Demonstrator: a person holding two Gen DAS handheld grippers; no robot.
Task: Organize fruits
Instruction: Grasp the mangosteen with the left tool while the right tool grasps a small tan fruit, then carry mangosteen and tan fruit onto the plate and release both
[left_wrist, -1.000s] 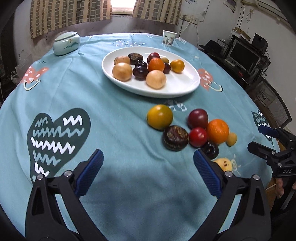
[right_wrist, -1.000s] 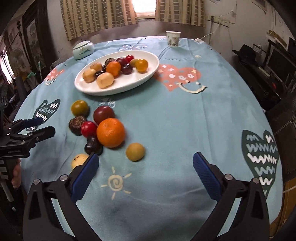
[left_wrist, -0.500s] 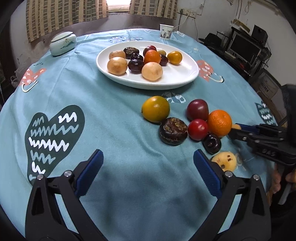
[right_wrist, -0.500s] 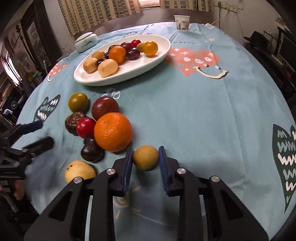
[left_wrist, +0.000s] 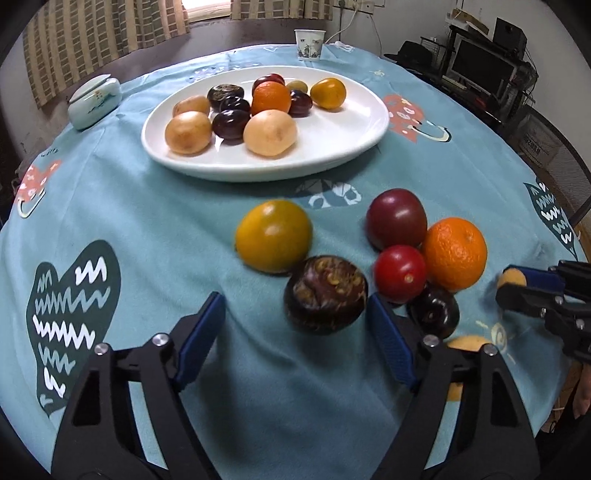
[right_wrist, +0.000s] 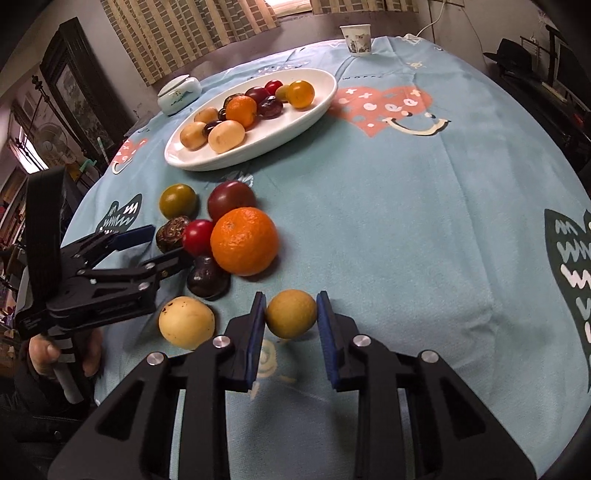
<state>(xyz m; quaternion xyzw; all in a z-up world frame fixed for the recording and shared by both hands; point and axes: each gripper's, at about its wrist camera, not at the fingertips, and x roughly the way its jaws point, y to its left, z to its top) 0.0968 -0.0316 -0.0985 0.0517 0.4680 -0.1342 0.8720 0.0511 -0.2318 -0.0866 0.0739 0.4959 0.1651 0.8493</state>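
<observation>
My right gripper (right_wrist: 291, 314) is shut on a small tan round fruit (right_wrist: 291, 313) and holds it just above the cloth; it also shows in the left wrist view (left_wrist: 511, 277). My left gripper (left_wrist: 295, 325) is open, its jaws on either side of a dark brown wrinkled fruit (left_wrist: 325, 294). Loose fruits lie around it: a yellow-green tomato (left_wrist: 274, 235), a dark red tomato (left_wrist: 397, 218), a small red tomato (left_wrist: 400, 272), an orange (left_wrist: 455, 253), a dark plum (left_wrist: 434, 312) and a pale yellow fruit (right_wrist: 186, 322).
A white oval plate (left_wrist: 332, 144) at the back holds several fruits. A paper cup (left_wrist: 309, 38) and a lidded ceramic jar (left_wrist: 95, 101) stand near the far edge of the round table with its blue cloth (left_wrist: 147, 221).
My right gripper went from open to shut on the tan fruit and has lifted it slightly. My left gripper moved forward and right, and now straddles the dark brown fruit.
</observation>
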